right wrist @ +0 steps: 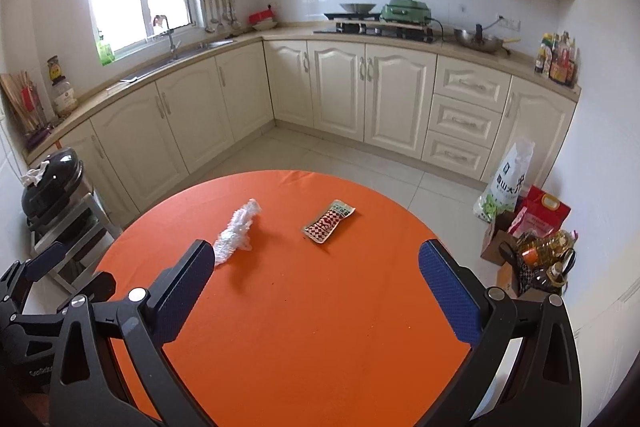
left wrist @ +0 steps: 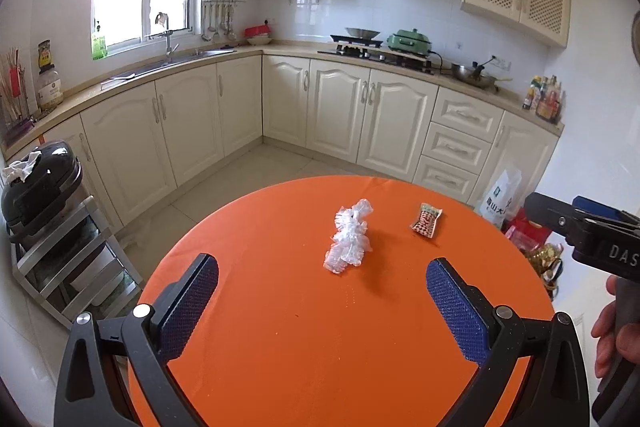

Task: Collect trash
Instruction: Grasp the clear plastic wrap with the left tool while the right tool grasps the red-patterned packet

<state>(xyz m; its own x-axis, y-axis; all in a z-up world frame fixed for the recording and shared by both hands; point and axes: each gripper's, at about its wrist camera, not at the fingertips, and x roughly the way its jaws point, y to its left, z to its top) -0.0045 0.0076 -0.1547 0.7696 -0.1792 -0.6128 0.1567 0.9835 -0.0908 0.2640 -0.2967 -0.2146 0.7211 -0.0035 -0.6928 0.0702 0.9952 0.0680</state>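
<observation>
Orange and round, the surface (left wrist: 304, 327) carries two pieces of trash near its far half. A crumpled clear plastic wrap (left wrist: 349, 242) lies roughly at centre, and a small printed snack packet (left wrist: 427, 219) lies flat to its right, apart from it.

Left claw (left wrist: 322, 287): spread wide, holding nothing, above the near part of the surface. The plastic wrap sits just beyond the gap between its blue pads, not touching either one.

Right claw (right wrist: 316, 273): also spread wide and holding nothing, above the near part of the surface. In the right wrist view the snack packet lies ahead of the gap, and the plastic wrap lies close to the tip of the left-hand pad; contact cannot be determined.

A hand (left wrist: 612, 331) grips the right claw's handle at the right edge of the left wrist view.

Beyond the surface, cream cabinets (right wrist: 376, 95) line the kitchen walls.
</observation>
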